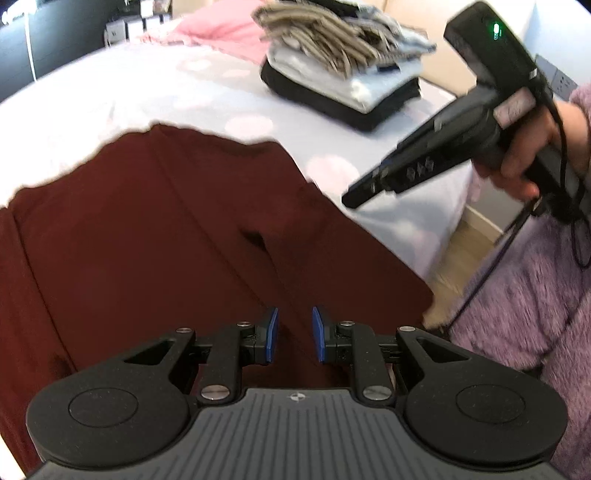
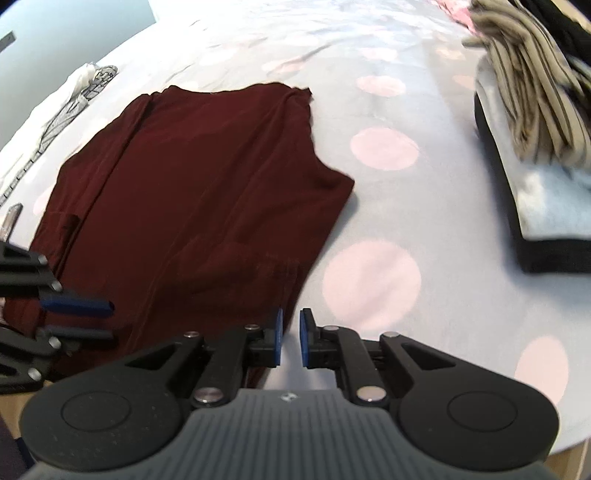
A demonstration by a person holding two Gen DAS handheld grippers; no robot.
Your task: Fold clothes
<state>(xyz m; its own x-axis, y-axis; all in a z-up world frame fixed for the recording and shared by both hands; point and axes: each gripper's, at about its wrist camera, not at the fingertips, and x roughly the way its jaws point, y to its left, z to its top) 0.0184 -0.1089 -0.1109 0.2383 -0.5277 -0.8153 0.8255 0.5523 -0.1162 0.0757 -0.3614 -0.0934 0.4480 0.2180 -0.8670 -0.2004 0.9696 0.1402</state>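
A dark red garment [image 1: 166, 229] lies spread flat on the bed, also seen in the right wrist view [image 2: 207, 177]. My left gripper [image 1: 293, 334] hovers over its near edge, open, with nothing between the blue pads. From the right wrist view the left gripper [image 2: 107, 320] shows at the garment's near left corner, fingers apart. My right gripper [image 2: 290, 338] sits at the garment's near right edge, open by a narrow gap and empty. In the left wrist view the right gripper [image 1: 351, 197] is held above the bed, just right of the garment.
A stack of folded clothes [image 1: 343, 62] [image 2: 535, 147] stands at the far right of the pink-dotted sheet [image 2: 369, 284]. A pink garment [image 1: 225, 33] lies behind it. A white printed cloth [image 2: 62, 107] lies far left. A hand [image 1: 517, 158] and purple fleece sleeve [image 1: 517, 314] are at right.
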